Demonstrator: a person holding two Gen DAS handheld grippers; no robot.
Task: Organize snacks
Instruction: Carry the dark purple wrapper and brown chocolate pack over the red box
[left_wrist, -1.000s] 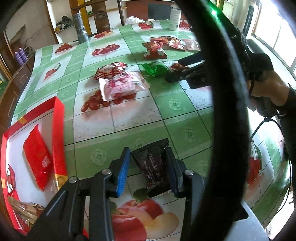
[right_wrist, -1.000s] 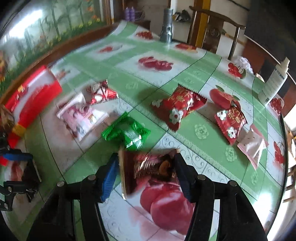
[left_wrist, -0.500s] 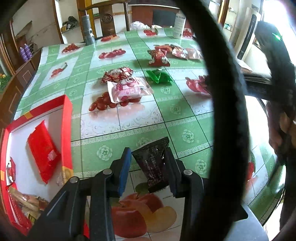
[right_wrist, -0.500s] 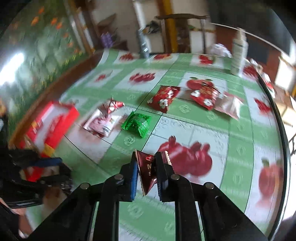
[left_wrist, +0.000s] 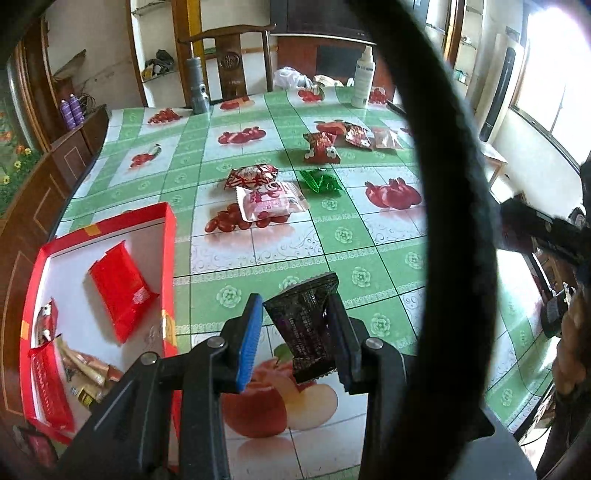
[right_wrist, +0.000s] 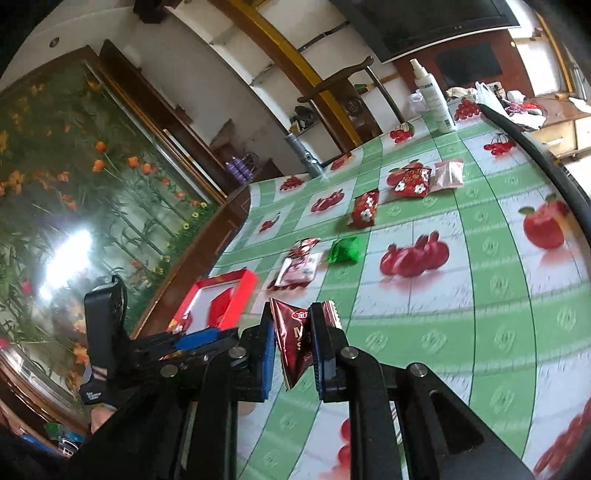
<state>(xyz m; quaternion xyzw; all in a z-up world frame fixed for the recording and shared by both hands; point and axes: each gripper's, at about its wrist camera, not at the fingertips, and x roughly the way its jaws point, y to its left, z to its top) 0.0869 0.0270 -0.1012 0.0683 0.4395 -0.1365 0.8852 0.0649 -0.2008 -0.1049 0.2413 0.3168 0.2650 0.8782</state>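
**Two packets held, box waiting**

Our left gripper (left_wrist: 295, 334) pinches a black packet (left_wrist: 304, 325) across its width, both pads pressed to its sides, the packet standing up between them with its crimped end clear of the table (left_wrist: 258, 243); gripped this way it can be lowered flat without the fingers fouling anything. Our right gripper (right_wrist: 291, 343) has its pads pressed nearly together on a dark red packet (right_wrist: 293, 341), which hangs thin and edge-on between them, one corner pointing down; so thin a packet leaves the fingers almost no gap.

Outward from the left fingers, the red box (left_wrist: 168, 258) lies just beside them at the table's edge; a red packet (left_wrist: 122, 286) and other wrappers already lie inside, so we judge it the place the snacks are gathered, and both packets likely bound there. From the right wrist the same box (right_wrist: 243, 291) lies beyond the fingers, with the left gripper's dark arm beside it.

Further out, loose snacks wait in mid-table: a pink packet (left_wrist: 271, 201) touching a red-and-white one (left_wrist: 253, 175), a green one (left_wrist: 320, 181) near them, and more red packets (left_wrist: 321, 147) beyond; we judge the sorting partway done. A spray bottle (left_wrist: 363, 77) stands at the far edge, well apart.
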